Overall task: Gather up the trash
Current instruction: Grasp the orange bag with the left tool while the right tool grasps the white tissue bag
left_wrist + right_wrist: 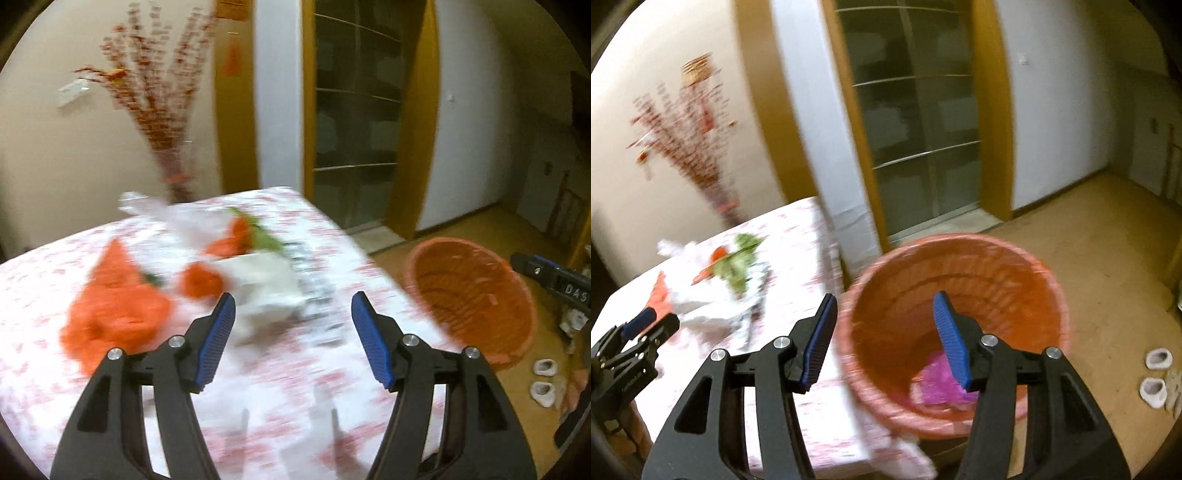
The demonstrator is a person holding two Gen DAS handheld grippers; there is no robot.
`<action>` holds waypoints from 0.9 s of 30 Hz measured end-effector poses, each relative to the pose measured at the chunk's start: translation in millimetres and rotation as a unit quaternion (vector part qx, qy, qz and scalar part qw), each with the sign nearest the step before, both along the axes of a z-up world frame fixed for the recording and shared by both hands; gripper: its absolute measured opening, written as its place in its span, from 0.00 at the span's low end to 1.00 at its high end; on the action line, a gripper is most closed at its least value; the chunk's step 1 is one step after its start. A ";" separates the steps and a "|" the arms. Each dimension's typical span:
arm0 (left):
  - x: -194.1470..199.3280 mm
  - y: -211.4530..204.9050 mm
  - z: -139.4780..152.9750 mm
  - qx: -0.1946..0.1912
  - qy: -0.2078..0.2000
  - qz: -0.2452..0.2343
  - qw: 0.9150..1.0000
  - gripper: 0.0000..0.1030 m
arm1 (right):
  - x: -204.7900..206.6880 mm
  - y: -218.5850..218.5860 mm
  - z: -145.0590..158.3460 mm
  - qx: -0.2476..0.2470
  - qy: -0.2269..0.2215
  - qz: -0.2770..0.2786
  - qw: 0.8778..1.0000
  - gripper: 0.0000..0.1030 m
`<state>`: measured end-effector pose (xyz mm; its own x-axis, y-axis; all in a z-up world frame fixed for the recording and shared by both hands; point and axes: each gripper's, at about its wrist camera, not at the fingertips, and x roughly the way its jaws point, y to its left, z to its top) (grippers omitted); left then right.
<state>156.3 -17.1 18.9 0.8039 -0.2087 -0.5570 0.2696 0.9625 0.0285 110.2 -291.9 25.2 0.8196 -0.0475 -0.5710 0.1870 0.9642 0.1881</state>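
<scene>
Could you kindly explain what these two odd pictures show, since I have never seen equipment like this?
A person holds a hand-held gripper in each hand, each with its own camera looking along its black, blue-padded jaws. The left gripper hovers open over the table with the red-patterned white cloth, where blurred orange, white and green trash lies. The right gripper is open above the round orange woven basket standing on the floor, with something pink inside. Neither holds anything.
</scene>
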 end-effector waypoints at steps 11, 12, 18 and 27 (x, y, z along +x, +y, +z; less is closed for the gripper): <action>5.3 147.9 -9.9 -0.019 0.031 0.144 0.989 0.63 | 48.0 149.7 -3.0 0.012 0.022 0.196 0.980 0.42; 7.2 158.2 -11.6 -0.027 0.035 0.153 0.987 0.63 | 53.8 161.3 -3.7 0.011 0.025 0.206 0.978 0.41; 10.2 191.3 -18.4 -0.045 0.040 0.181 0.982 0.73 | 87.7 213.5 -5.3 -0.017 0.034 0.224 0.974 0.40; 31.5 192.7 -21.0 -0.061 0.049 0.155 0.985 0.73 | 107.8 224.2 -27.3 -0.054 0.062 0.203 0.976 0.10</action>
<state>187.7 175.6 -2.1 0.7829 -0.0320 -0.6213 -0.0419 0.9937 -0.1041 218.0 -67.6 -2.1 0.7078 0.2016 -0.6770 -0.2004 0.9763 0.0811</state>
